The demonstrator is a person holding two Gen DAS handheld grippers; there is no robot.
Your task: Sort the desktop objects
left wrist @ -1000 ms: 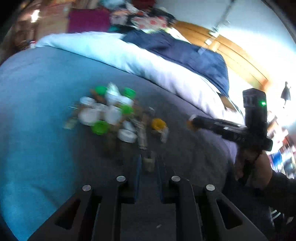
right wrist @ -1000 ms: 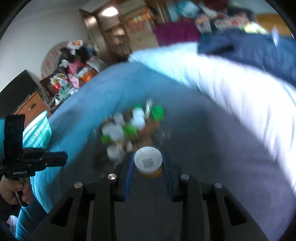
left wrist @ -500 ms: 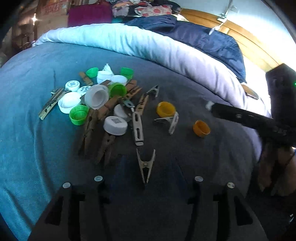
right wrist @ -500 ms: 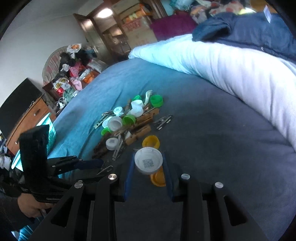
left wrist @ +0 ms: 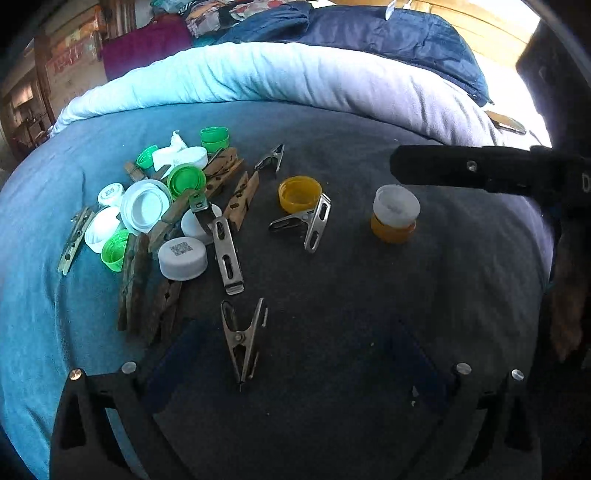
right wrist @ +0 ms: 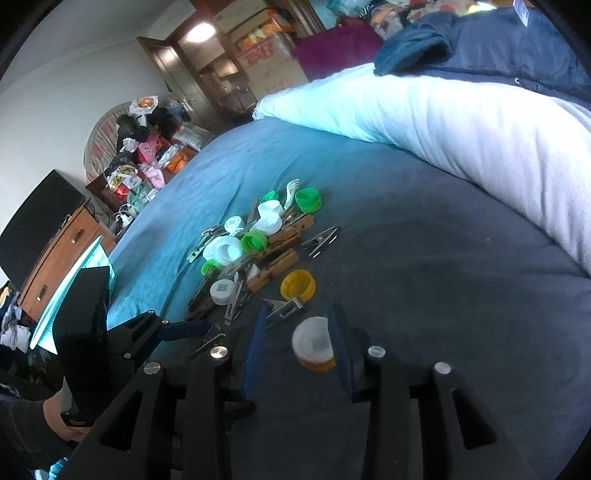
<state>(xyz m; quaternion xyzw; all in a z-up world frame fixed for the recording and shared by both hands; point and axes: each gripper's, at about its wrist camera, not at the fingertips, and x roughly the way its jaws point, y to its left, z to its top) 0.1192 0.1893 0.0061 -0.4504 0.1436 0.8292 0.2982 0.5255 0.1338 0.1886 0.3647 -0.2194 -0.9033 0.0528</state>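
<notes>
A heap of white and green caps, wooden pegs and metal clips [left wrist: 166,210] [right wrist: 255,247] lies on the blue bedspread. A white cap [left wrist: 396,205] [right wrist: 313,339] sits stacked on an orange cap [left wrist: 392,232] [right wrist: 317,363], between the spread fingers of my open right gripper [right wrist: 300,328]. A yellow cap [left wrist: 300,192] [right wrist: 298,285] lies open side up beside a metal clip [left wrist: 310,221]. A small metal clip [left wrist: 242,338] lies between the wide-open fingers of my left gripper [left wrist: 291,354], which holds nothing.
A rolled white duvet [left wrist: 295,77] [right wrist: 461,122] and a dark blue jacket [left wrist: 388,33] run along the far side of the bed. A wooden dresser [right wrist: 55,251] and room clutter stand beyond the bed's left edge.
My right gripper has opened and let the white cap down onto the orange cap. My left gripper opened wide, leaving the small metal clip on the bedspread.
</notes>
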